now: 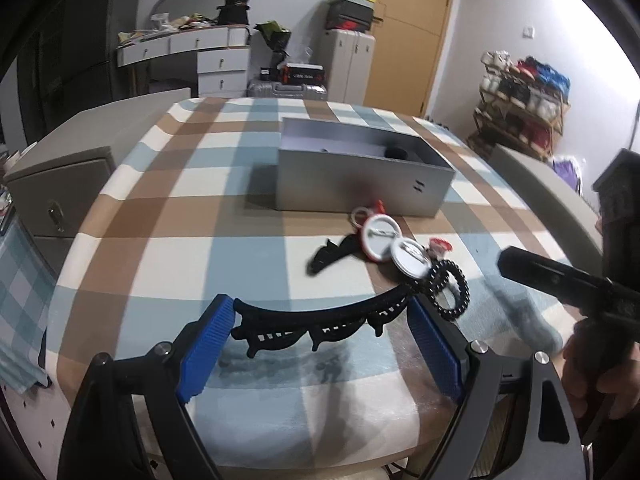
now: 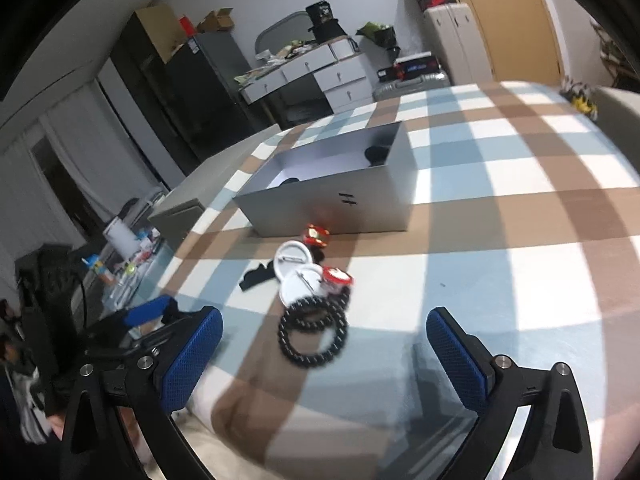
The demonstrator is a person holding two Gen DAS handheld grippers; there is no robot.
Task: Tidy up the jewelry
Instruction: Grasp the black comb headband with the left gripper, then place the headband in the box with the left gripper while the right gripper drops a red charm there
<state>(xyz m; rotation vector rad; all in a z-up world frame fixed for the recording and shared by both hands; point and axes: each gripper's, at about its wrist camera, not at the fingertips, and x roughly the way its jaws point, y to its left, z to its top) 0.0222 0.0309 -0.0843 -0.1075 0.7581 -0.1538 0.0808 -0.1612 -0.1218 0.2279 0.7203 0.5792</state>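
On the plaid tablecloth point(image 1: 224, 184), my left gripper point(image 1: 320, 320) clamps the black hair comb point(image 1: 316, 322); I should carry it level into the grey box point(image 1: 360, 184), while my right gripper point(image 2: 324, 334) hangs wide open, empty.

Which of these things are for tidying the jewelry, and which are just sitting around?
For the job:
black lace piece held by the left hand-held gripper
black beaded bracelets
round badges
grey box
right hand-held gripper, open

Just lying about:
shoe rack
white drawers
suitcase
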